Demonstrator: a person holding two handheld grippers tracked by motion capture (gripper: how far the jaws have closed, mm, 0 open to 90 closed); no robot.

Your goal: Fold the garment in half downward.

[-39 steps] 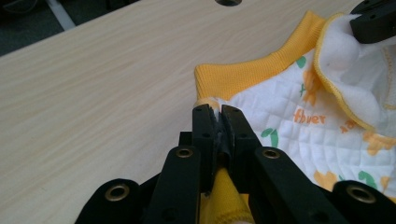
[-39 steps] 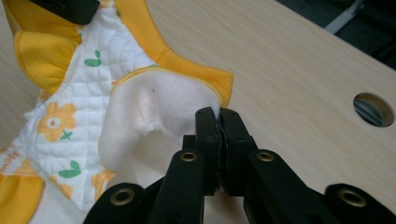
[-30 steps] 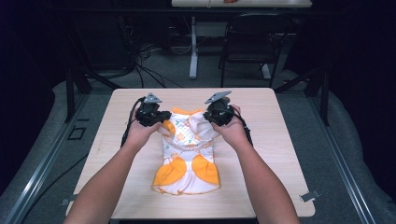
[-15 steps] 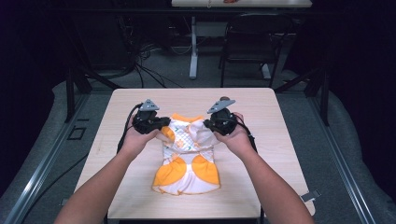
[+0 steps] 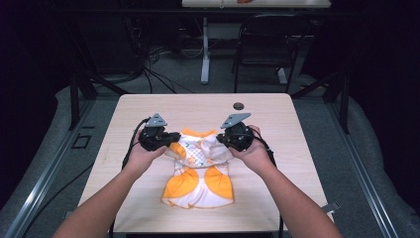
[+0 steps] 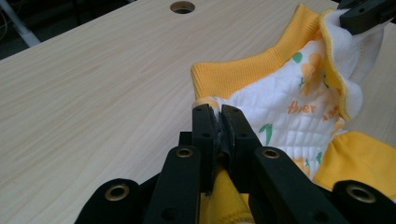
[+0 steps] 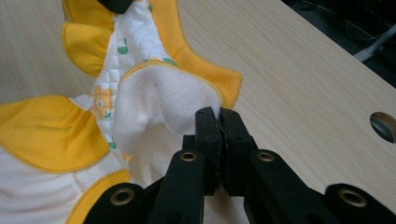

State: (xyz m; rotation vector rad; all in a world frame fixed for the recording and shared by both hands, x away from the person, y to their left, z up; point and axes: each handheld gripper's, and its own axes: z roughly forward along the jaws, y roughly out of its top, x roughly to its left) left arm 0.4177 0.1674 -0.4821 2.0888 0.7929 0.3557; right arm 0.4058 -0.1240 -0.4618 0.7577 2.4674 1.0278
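Note:
A small white and orange baby garment [image 5: 199, 171] lies on the light wooden table [image 5: 277, 119], its orange-trimmed top end away from the person. My left gripper [image 5: 171, 140] is shut on the garment's left upper edge; the left gripper view has the jaws pinching quilted white cloth [image 6: 280, 112] with an orange print. My right gripper [image 5: 221, 140] is shut on the right upper edge, where the right gripper view shows the white fleecy inner side [image 7: 163, 102] folded over. Both upper corners are lifted and drawn toward the middle.
A round cable hole [image 5: 238, 105] sits in the table's far right part, also seen as a hole [image 6: 182, 6] ahead of the left gripper. Behind the table stand a chair [image 5: 262, 49] and a desk leg [image 5: 205, 49] among floor cables.
Both hands have pulled back toward the person with the garment's top corners, and the top of the garment has bunched and folded inward.

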